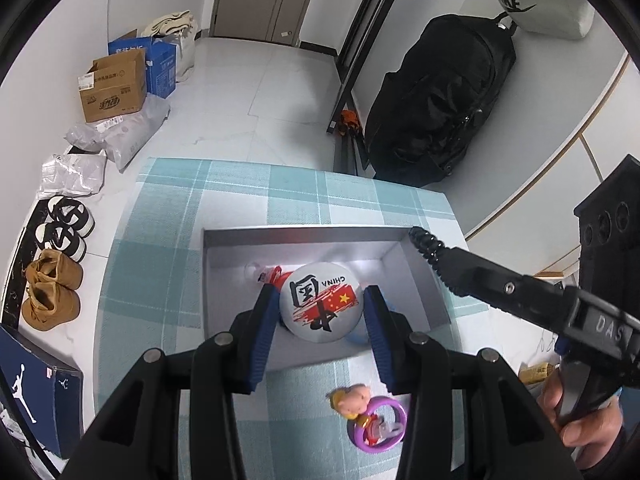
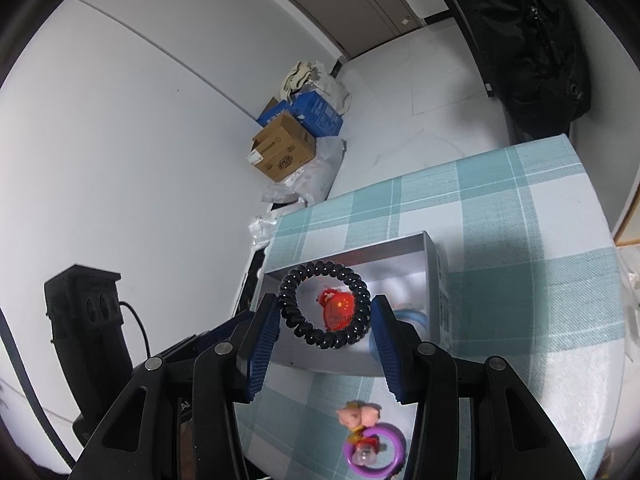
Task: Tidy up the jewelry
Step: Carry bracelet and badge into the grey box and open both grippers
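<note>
My left gripper [image 1: 321,309] is shut on a round white badge [image 1: 321,305] printed with "CHINA" and a red flag, held over the grey open box [image 1: 304,236]. My right gripper [image 2: 325,321] is shut on a black spiral hair tie [image 2: 325,305], also held above the box [image 2: 434,280]; its tip with the tie [image 1: 425,241] shows at the box's right corner in the left wrist view. A red item [image 2: 338,310] lies inside the box. A pink pig charm on a purple ring [image 1: 370,420] lies on the checked cloth in front of the box, also in the right wrist view [image 2: 370,442].
The table has a teal checked cloth [image 1: 224,200]. On the floor left are cardboard boxes [image 1: 114,86], plastic bags, shoes [image 1: 52,292] and a blue shoebox [image 1: 36,384]. A black backpack [image 1: 436,100] stands beyond the table's far right corner.
</note>
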